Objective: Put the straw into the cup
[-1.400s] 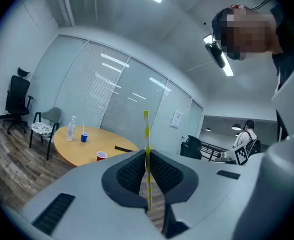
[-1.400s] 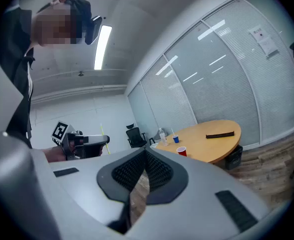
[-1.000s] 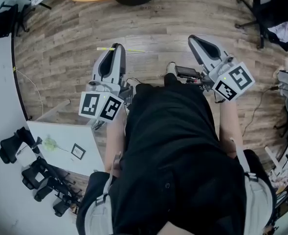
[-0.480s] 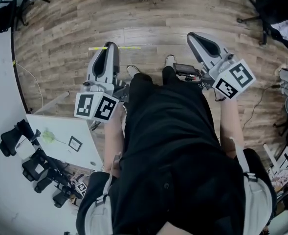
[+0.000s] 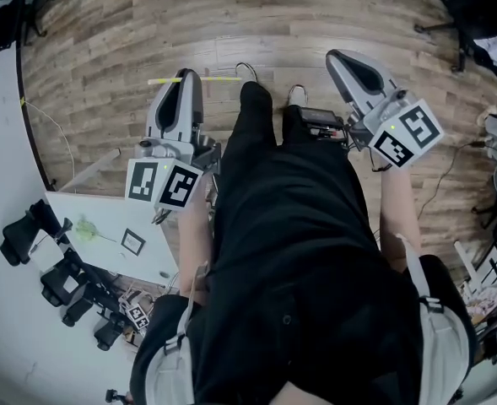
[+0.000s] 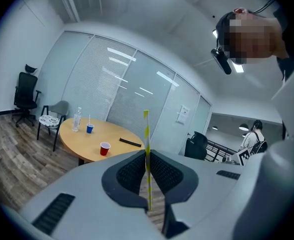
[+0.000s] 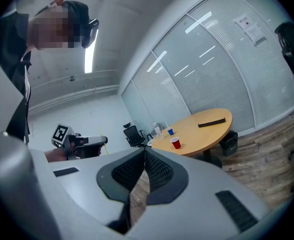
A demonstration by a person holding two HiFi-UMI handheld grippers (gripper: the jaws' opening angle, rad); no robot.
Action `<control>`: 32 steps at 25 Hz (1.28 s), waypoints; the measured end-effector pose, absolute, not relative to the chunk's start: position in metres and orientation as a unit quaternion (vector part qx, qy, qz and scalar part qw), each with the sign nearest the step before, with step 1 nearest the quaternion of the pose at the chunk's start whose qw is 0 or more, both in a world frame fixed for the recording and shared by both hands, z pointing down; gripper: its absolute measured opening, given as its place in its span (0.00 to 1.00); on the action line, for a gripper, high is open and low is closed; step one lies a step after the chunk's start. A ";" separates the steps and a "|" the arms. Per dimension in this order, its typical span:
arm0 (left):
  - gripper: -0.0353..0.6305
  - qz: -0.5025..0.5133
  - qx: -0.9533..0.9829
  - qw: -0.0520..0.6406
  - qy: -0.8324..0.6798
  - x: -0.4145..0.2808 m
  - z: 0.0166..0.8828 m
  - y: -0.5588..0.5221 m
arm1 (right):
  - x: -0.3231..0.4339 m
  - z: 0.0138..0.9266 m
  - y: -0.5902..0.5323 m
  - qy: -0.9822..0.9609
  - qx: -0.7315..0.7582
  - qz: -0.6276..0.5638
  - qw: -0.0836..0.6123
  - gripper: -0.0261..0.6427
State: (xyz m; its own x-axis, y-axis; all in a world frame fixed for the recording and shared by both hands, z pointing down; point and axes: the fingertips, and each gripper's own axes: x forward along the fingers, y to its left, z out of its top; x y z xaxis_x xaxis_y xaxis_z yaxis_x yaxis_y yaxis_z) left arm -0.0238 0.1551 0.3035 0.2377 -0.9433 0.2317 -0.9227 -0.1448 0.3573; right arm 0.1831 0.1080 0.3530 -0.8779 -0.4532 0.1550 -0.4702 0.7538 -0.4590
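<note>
Left tool [image 5: 189, 78] clamps the striped straw [image 5: 221, 79] crosswise, its length level over the floor [image 5: 105, 57] (left-to-right from above); right tool [image 5: 341, 61] closed, empty. The red cup [image 6: 105, 148] sits well apart on the round worktop [image 6: 82, 141].

I see a round wooden table [image 6: 82, 138] standing on the wood floor [image 6: 14, 151], carrying a red cup [image 6: 105, 148], blue cup [image 6: 89, 129], bottle [image 6: 77, 120] and black bar [image 6: 130, 143].

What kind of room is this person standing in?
Most likely an office meeting room: there is a round wooden table, a black office chair by the wall, and glass partition walls fitted with blinds.
</note>
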 end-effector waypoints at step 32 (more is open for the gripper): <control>0.11 -0.073 0.824 0.211 -0.521 -0.176 0.293 0.003 | 0.031 0.314 -0.002 -0.915 0.350 0.196 0.037 0.06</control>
